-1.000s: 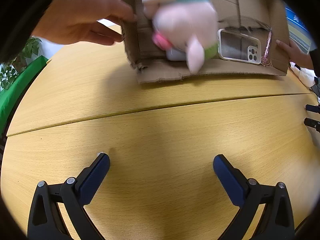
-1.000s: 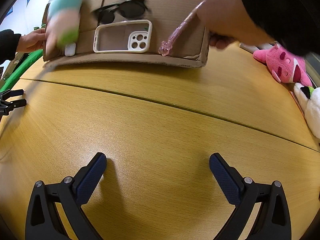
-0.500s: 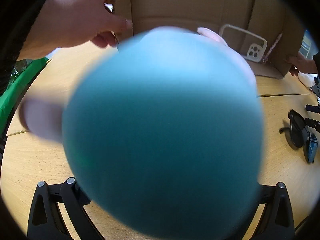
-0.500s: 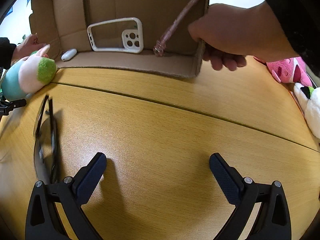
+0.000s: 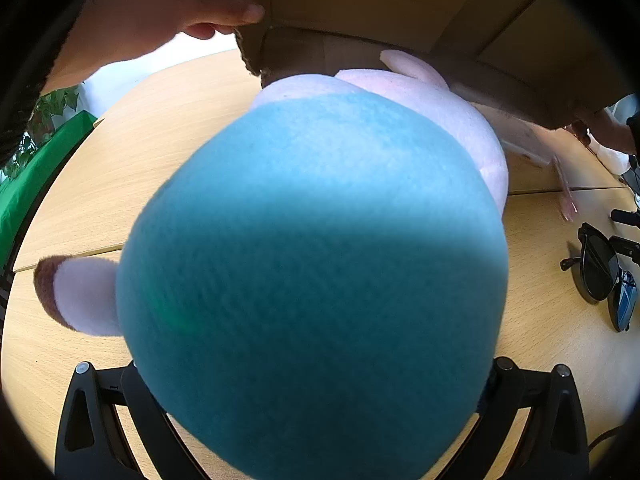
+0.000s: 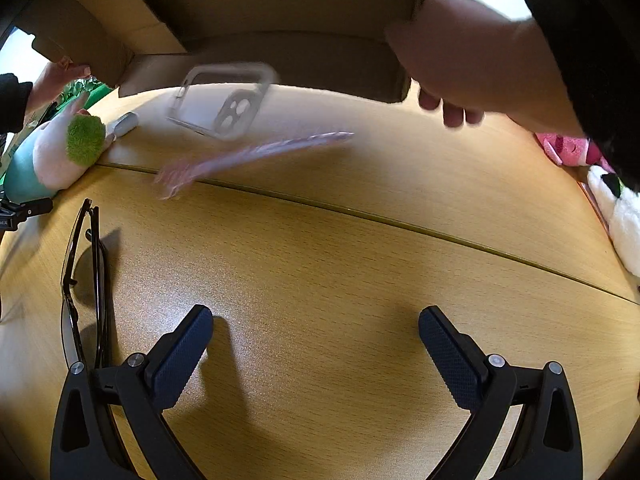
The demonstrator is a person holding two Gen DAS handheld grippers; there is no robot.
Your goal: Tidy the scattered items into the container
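**Box tipped over the wooden surface, items spilling out**

Looking along our right gripper (image 6: 316, 350), we see its fingers (image 6: 182, 354) spread wide, grasping nothing, low over the wooden surface (image 6: 340, 264). Ahead, two bare hands (image 6: 468, 68) hold a cardboard box (image 6: 248, 12) tilted above the surface. A pale phone case (image 6: 224, 100) and a pink pen (image 6: 244, 156) appear blurred just below its opening. Black sunglasses (image 6: 86, 276) lie folded beside our left finger of this gripper. A plush toy (image 6: 52, 152), teal and pink with a green tuft, lies at the far left, and a small white capsule (image 6: 124, 124) is near it.

In the left wrist view, the same plush toy (image 5: 312, 264) fills almost the whole picture, directly in front of the left gripper (image 5: 312, 396). It hides the fingers, so we cannot tell if they are released or clenched.
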